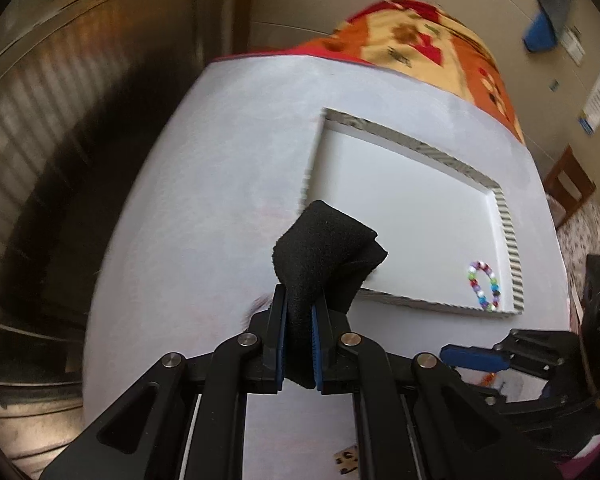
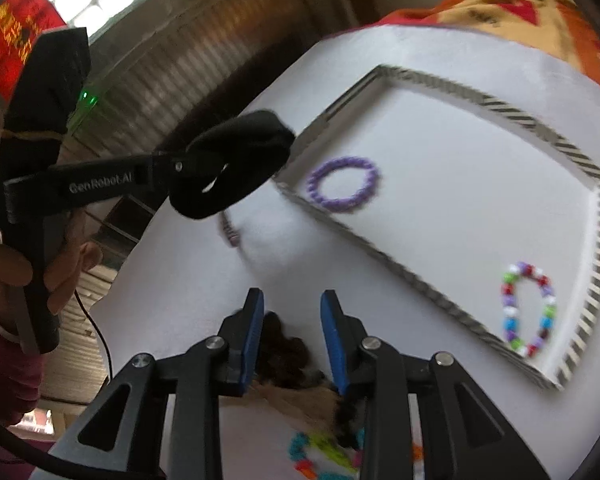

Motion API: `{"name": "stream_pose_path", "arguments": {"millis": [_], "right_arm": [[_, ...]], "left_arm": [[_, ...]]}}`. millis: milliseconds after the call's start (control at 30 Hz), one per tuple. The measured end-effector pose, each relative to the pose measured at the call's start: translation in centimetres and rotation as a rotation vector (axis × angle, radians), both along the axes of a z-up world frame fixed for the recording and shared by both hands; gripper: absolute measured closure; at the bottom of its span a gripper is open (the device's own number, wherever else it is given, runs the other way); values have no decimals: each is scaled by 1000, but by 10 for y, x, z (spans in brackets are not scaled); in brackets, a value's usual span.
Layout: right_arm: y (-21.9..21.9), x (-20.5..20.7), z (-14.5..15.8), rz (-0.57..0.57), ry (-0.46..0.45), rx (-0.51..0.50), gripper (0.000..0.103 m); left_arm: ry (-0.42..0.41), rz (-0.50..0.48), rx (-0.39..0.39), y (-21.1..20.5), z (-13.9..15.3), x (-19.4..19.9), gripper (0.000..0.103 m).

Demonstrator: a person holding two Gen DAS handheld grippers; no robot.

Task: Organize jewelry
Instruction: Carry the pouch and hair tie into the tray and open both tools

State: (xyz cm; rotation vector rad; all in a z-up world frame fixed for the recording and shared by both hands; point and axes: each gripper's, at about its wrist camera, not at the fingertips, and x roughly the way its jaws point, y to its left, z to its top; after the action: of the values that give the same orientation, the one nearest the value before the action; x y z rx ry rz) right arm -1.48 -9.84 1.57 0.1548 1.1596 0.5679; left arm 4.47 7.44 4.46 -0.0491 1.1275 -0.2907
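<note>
A: Left wrist view: left gripper (image 1: 300, 344) was clamped on a black fabric scrunchie (image 1: 324, 256), over the near edge of the white striped-rim tray (image 1: 508, 240); multicoloured bead bracelet (image 1: 485, 287) was inside, far right.

B: Right wrist view: right gripper (image 2: 292, 340) stood parted, empty. Purple coil bracelet (image 2: 343, 189) lay in the tray ahead-left. Dark brown hair tie (image 2: 284, 354) and neon bead bracelet (image 2: 320, 452) beneath it were left outside. Roughly halfway, I'd judge.

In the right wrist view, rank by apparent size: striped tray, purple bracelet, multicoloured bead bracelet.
1. Striped-rimmed white tray, clearly largest.
2. Purple ring bracelet and multicoloured bead bracelet look similar; the bead one lies nearer the camera, so unranked.
</note>
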Motion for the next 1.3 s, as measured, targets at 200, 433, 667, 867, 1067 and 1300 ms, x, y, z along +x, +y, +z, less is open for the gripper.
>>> {"name": "stream_pose_path", "arguments": {"millis": [200,433,667,867,1067,1300], "right_arm": [[34,25,-18,28,28,-33,65],[73,48,-35,60,19,-157,65],[100,64,-56,72,-1,-270,79],[93,57,-40,101,2,-230,96],[49,46,17,36,-65,-132,96],[-33,56,56,-168,-118,-144,96]], "left_arm": [[-24,89,0,37,8,2,101],[-19,156,-9,63,5,-1,101],[-11,201,-14,79,1,-7,101],[1,209,-13,80,-1,-10,101],[-24,154,-21,56,14,-6,101],[-47,17,-36,-11,27,17,101]]}}
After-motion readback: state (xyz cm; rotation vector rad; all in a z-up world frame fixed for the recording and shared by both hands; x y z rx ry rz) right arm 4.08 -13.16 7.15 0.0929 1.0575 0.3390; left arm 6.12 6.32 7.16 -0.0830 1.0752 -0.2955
